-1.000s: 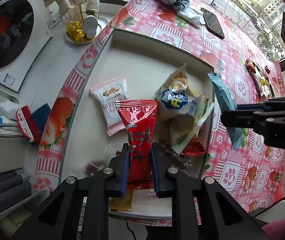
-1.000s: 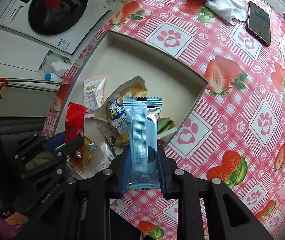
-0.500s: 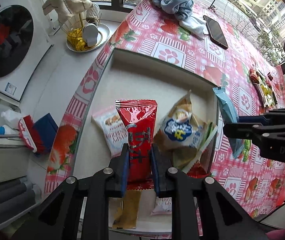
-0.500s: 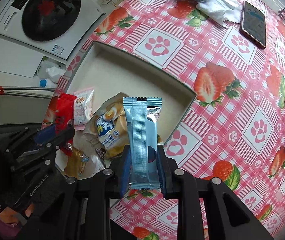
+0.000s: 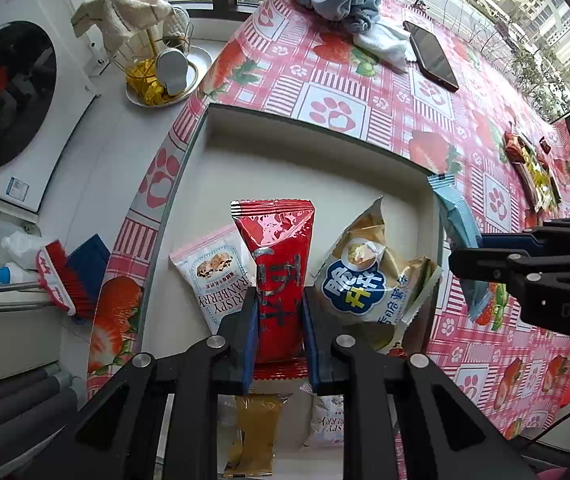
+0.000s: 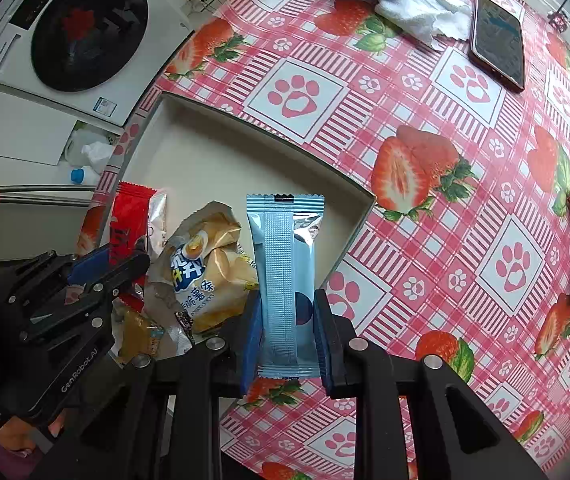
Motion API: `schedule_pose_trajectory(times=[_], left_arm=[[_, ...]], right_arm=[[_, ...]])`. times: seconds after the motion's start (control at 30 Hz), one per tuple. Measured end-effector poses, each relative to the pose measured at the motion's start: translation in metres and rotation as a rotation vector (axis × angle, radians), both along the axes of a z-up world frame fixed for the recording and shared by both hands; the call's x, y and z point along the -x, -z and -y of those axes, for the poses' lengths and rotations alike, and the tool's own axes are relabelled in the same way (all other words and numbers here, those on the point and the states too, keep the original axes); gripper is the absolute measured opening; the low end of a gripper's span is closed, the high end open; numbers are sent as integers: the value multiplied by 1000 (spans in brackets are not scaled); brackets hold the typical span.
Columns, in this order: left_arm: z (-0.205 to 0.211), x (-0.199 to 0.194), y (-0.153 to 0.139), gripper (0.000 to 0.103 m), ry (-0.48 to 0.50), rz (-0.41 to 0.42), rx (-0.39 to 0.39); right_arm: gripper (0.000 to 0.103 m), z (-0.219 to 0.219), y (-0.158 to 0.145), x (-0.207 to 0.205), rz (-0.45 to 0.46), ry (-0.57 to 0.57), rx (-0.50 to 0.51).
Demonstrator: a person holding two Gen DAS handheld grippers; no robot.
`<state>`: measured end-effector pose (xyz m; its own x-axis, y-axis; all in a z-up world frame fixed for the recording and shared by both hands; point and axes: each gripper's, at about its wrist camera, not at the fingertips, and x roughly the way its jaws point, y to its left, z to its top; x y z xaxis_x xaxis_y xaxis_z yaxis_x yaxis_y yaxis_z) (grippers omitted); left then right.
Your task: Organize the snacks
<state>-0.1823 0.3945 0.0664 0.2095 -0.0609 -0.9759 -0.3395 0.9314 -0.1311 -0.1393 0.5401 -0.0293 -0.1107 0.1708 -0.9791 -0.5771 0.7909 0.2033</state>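
Holding red packet (image 5: 273,272) upright in left gripper (image 5: 276,332) over tray (image 5: 297,160), blue packet (image 6: 287,280) clamped in right gripper (image 6: 287,332) beside its rim

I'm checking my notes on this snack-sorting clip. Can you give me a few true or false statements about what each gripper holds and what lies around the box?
1. The left gripper is shut on a red packet. True.
2. The right gripper is open and holds nothing. False: it is shut on a light blue packet.
3. A phone lies on the strawberry tablecloth. True.
4. The cream box holds no snacks. False: a potato-stick bag and a pink cranberry packet lie in it.
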Motion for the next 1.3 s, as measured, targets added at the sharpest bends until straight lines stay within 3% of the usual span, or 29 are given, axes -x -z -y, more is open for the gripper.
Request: schedule_pose_trajectory(times=[0.57, 0.6, 0.63, 0.67, 0.7, 0.73, 0.83, 0.87, 1.0, 1.07, 1.2, 1.3], left_arm=[[-3, -7, 19, 24, -7, -48, -6], [-2, -7, 19, 27, -3, -49, -9], [-2, -7, 18, 39, 0, -49, -16], [-1, -7, 18, 61, 1, -49, -27], [0, -6, 16, 70, -1, -46, -38], [0, -5, 14, 82, -5, -36, -54], [2, -1, 9, 84, -2, -22, -46], [3, 1, 8, 86, -1, -21, -52], [10, 5, 2, 89, 7, -24, -79], [15, 9, -1, 89, 13, -28, -91], [25, 18, -16, 89, 12, -5, -164], [26, 25, -24, 89, -2, -10, -172]], right_arm=[[26, -33, 18, -7, 3, -34, 19], [26, -34, 19, -8, 1, -37, 20], [26, -36, 21, -8, -4, -40, 22], [27, -37, 22, -8, -10, -43, 25], [28, -38, 24, -8, -18, -45, 28], [34, -38, 25, -8, -26, -45, 29], [66, -36, 26, -5, -18, -42, 36], [72, -34, 26, -3, -21, -42, 32], [73, -29, 24, 1, -37, -33, 27], [103, -25, 22, 4, -37, -28, 32], [103, -15, 11, 11, -6, -18, 25], [103, -1, 0, 19, 25, -20, 35]])
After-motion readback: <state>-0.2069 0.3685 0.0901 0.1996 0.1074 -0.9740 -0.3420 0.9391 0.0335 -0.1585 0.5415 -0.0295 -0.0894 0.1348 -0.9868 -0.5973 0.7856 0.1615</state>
